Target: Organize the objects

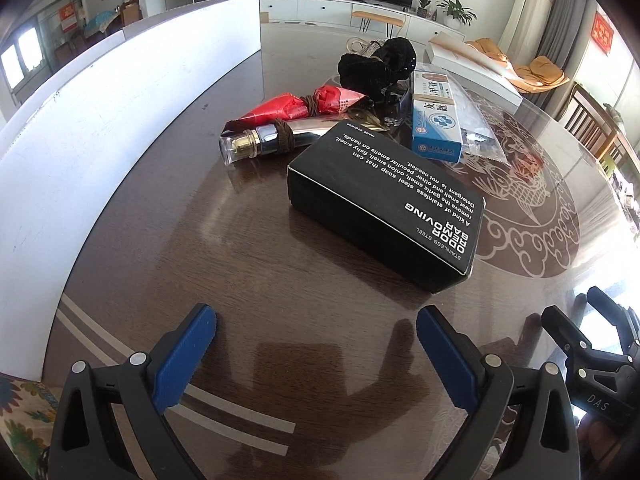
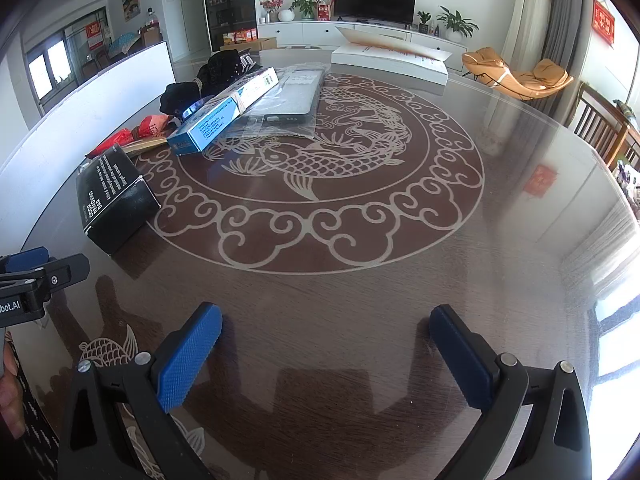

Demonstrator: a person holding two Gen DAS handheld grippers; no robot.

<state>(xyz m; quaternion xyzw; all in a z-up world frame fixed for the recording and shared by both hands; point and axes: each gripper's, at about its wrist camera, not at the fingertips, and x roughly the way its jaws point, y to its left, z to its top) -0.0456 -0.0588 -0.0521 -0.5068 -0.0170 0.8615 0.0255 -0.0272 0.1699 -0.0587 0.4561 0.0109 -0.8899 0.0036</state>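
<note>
A black box (image 1: pixel 384 208) printed "odor removing bar" lies on the dark glass table (image 1: pixel 200 240), just ahead of my left gripper (image 1: pixel 316 332), which is open and empty. Behind the box lie a chrome nozzle (image 1: pixel 264 140), a red packet (image 1: pixel 304 106), a black cloth bundle (image 1: pixel 376 66) and a blue-and-white carton (image 1: pixel 436 120). In the right wrist view my right gripper (image 2: pixel 326 332) is open and empty over the table (image 2: pixel 360 300); the black box (image 2: pixel 114 200), the carton (image 2: pixel 224 114) and a bagged grey case (image 2: pixel 292 96) lie far left.
A white panel (image 1: pixel 100 120) stands along the table's left edge. A white flat box (image 2: pixel 388 60) lies at the far side. The right gripper's body (image 1: pixel 592 360) shows at right in the left wrist view; the left one (image 2: pixel 36 280) at left in the right wrist view. Wooden chairs (image 2: pixel 604 132) stand right.
</note>
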